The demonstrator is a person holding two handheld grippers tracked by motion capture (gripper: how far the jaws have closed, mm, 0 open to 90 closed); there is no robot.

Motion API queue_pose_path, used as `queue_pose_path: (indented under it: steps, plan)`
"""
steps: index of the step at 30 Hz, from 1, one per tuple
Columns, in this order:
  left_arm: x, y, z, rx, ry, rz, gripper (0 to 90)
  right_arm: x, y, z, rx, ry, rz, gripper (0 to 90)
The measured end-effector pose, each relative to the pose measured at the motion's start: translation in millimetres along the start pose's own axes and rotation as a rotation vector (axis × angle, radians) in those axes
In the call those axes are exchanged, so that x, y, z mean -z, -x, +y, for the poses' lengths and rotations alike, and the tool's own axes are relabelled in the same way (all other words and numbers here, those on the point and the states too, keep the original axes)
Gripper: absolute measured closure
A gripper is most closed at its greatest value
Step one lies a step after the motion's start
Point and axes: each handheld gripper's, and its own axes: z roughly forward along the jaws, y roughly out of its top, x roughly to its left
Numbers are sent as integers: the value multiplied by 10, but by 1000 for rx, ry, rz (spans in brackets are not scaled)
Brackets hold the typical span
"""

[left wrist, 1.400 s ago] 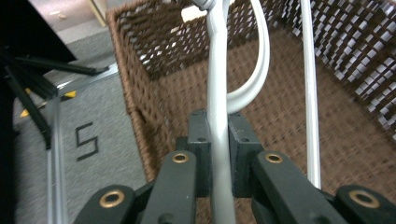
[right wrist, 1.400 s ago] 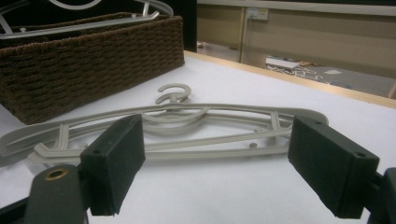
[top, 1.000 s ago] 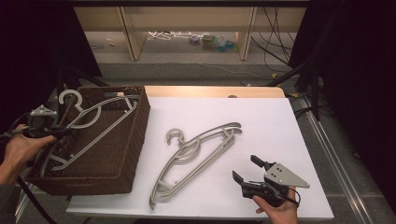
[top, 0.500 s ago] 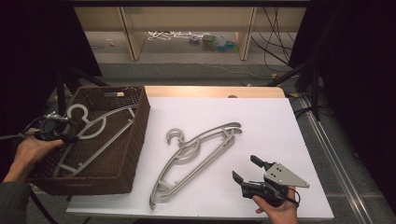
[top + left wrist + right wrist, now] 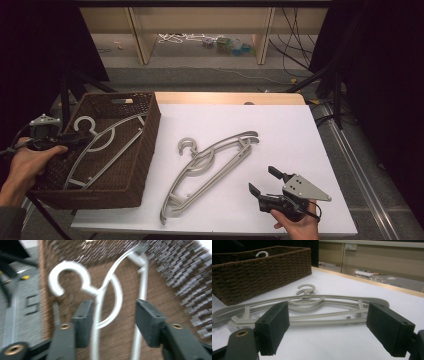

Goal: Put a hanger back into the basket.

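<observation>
A grey hanger lies in the brown wicker basket at the table's left, its far arm reaching toward the basket's right wall. My left gripper hovers by the hanger's hook, held by a hand at the basket's left rim. In the left gripper view the jaws stand open, and the hanger's neck passes just inside the left jaw. Two more grey hangers lie stacked on the white table. My right gripper is open just in front of them, level with them, holding nothing.
The white tabletop stretches right of the basket, with a wooden strip along its far edge. Beyond the table are a grey floor, shelving legs and cables. The basket's woven wall stands left of the stacked hangers in the right gripper view.
The hanger at the left has come down from above the basket's rim into the basket, with the left gripper following it down. The right gripper has stayed put.
</observation>
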Motion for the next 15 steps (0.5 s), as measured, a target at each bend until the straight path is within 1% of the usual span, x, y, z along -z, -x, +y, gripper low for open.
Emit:
queue_pose_path:
  steps: [1,2,3,4,5,6,7,9,10,11,12,13,14,15]
  plan:
    - [13,91,12,9,32,-12,420,-3,-4,-2,0,-1,-8,195]
    - [46,242,38,0,70,-41,402,-4,-3,-3,0,-1,-7,196]
    - [46,242,38,0,70,-41,387,-4,-3,-3,0,-1,-7,196]
    - [85,422,64,16,139,-86,366,-3,0,2,0,1,-1,195]
    - [85,422,64,16,139,-86,358,-3,0,2,0,1,-1,195]
    - [122,606,87,33,197,-126,348,-1,0,6,0,4,-3,195]
    - [122,606,87,33,197,-126,341,-5,1,3,-3,7,0,195]
    - [137,796,102,27,242,-154,331,-7,2,1,-3,7,-3,194]
    - [130,971,107,16,260,-202,331,-9,8,2,-7,20,-3,193]
    - [119,1050,108,16,266,-225,333,14,12,11,-1,-1,-15,192]
    - [110,1104,108,18,270,-238,327,4,12,8,-6,15,-6,191]
    - [110,1104,108,18,270,-238,317,4,12,8,-6,15,-6,191]
    - [96,1204,108,12,286,-249,317,8,11,10,-6,14,-8,190]
    - [92,1250,107,9,292,-255,297,11,9,13,-4,16,-14,189]
